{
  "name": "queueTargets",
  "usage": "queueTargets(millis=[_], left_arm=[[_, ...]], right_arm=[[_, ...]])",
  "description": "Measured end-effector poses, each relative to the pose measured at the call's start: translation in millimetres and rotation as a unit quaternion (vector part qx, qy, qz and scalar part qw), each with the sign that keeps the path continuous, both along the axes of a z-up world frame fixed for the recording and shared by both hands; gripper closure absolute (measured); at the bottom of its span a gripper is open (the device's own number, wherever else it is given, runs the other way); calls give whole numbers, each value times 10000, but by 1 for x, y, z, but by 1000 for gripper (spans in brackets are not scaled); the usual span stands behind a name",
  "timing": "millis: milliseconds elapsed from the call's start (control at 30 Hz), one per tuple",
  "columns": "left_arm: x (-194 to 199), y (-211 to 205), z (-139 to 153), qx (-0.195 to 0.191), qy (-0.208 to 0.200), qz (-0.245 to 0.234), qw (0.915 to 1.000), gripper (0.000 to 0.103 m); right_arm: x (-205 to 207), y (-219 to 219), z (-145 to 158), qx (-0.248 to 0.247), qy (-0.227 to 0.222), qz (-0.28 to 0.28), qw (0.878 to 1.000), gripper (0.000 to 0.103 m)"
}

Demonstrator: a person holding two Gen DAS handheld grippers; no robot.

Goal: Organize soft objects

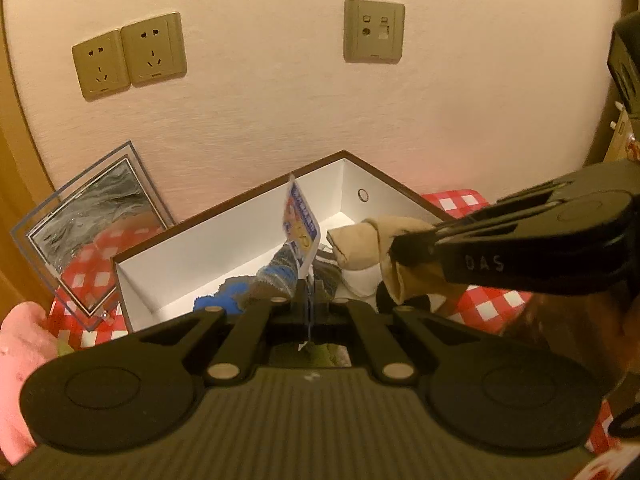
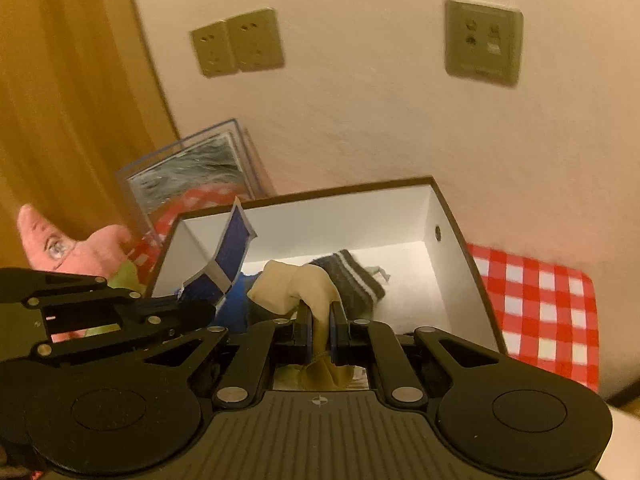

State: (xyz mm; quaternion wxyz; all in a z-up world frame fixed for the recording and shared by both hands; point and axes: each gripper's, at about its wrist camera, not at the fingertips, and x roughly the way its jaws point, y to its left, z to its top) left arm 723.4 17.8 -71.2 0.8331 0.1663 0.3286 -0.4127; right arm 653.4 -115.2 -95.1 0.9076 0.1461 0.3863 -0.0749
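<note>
left wrist view: left tool [image 1: 308,300] is clenched on the thin card label [image 1: 301,226] of the striped sock [image 1: 276,276]. label stands upright, sock hangs below it into the white box [image 1: 240,224], so the pinch on the card probably keeps the bulky knit clear of the jaws. right tool [image 2: 320,328] grasps a beige sock [image 2: 296,284], fabric bunched between the pads and drooping over the box's near edge. both held above the box interior, likely for dropping in. grey striped sock [image 2: 352,280] and blue item [image 2: 236,300] already lie inside. pink plush [image 2: 68,248] waits on the checked table [image 2: 540,300], left of the box.
</note>
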Motion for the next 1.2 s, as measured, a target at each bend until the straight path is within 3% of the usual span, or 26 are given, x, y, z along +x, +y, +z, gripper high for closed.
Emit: queueTargets(millis=[233,300,333,367,400,467,867,1200], left_arm=[[23,-4,-8,87,98,39,9999,103],[29,-5,-11,129,145,24,9998,97],[32,-6,-14,148,172,14,9997,83],[35,-6,-16,187,203,48,9996,67],[38,-6,-18,239,218,118,9994,63],[40,-1,-21,242,204,177,9993,63],[26,49,-16,154,646,613,9959,62],[-34,89,11,112,406,751,9963,61]], right_arm=[[20,-1,-12,111,233,-376,9990,95],[25,-4,-16,184,203,-558,9981,95],[27,-6,-18,258,146,-617,9977,93],[29,-9,-19,355,98,-681,9970,82],[29,-11,-19,436,56,-796,9959,60],[27,-14,-17,506,-112,-932,9943,40],[-11,6,8,484,-410,-471,9969,40],[-86,38,26,443,-790,-305,9954,38]])
